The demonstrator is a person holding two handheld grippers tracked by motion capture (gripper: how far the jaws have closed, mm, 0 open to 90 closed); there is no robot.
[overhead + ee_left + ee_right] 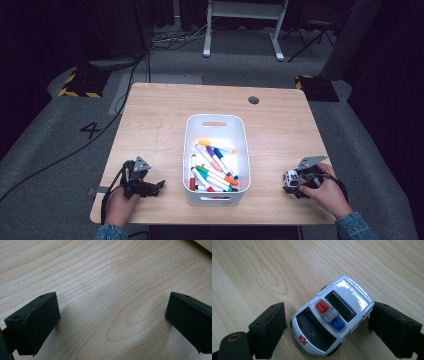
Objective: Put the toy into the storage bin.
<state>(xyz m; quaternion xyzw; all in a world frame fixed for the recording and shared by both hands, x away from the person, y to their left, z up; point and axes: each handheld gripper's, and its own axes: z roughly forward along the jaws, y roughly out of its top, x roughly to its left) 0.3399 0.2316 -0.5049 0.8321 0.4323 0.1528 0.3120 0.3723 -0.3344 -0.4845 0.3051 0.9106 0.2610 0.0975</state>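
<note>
Right tool [327, 322] is down at the near right corner of the table [155, 115], and sitting between its black jaws is a toy car [332, 316]. It is a small white ambulance: glossy white roof, one red light and one blue light side by side on top with a grey block between them, dark windscreen, dark panel behind the lights, and a little red medical star on the bonnet. It lies at an angle across the gap, wheels on the wood. The far jaw touches the car's rear flank; the near jaw stands just off the front corner with a sliver of wood showing, so the tool is spread around the car rather than pinching it.

From the high view the car [290, 179] shows as a small white shape just ahead of the right hand [327, 192].

Left tool [110, 322] rests at the near left corner, jaws wide apart over bare wood.

Between the two hands sits a white bin [192, 130] with coloured markers [215, 170] piled inside.
</note>
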